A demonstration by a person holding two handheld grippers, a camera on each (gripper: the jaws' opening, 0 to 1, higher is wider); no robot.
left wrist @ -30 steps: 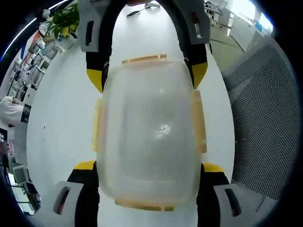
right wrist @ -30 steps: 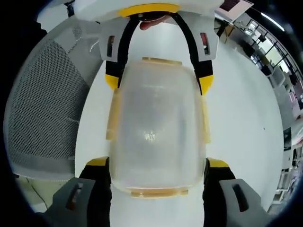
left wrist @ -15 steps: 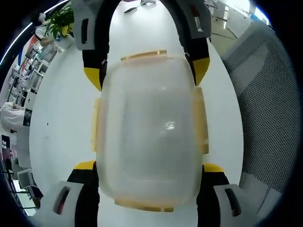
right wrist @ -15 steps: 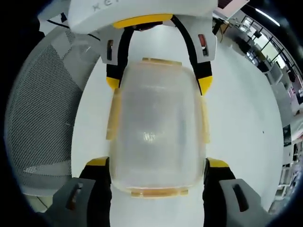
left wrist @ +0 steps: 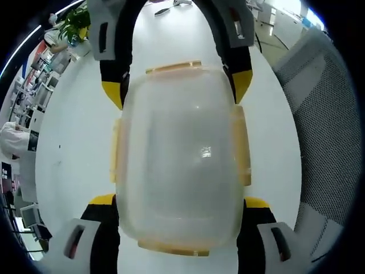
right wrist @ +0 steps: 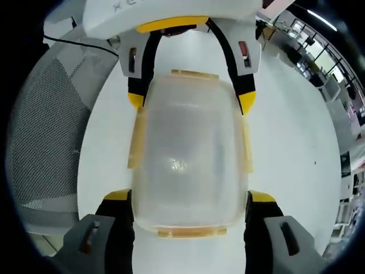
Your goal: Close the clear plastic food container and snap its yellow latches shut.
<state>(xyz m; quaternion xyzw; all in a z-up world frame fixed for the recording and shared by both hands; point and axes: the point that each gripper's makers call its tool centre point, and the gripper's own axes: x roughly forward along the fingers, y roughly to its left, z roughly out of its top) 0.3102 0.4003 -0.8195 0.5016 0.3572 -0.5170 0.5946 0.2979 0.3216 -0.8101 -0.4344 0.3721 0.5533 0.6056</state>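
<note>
Clear container point(left wrist: 179, 165), lid on, clamped between both grippers' fingers point(left wrist: 104, 208).

A clear plastic container point(right wrist: 188, 165) with yellow latches point(right wrist: 135, 145) is clamped between the right gripper point(right wrist: 191, 211) and the opposing left gripper point(right wrist: 191, 103) above a white table point(right wrist: 285, 148).

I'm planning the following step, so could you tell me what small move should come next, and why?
Probably lower the container onto the white table. Both the left gripper and the right gripper clamp its ends, so neither is free to press the yellow latches, whose state is unclear.
</note>
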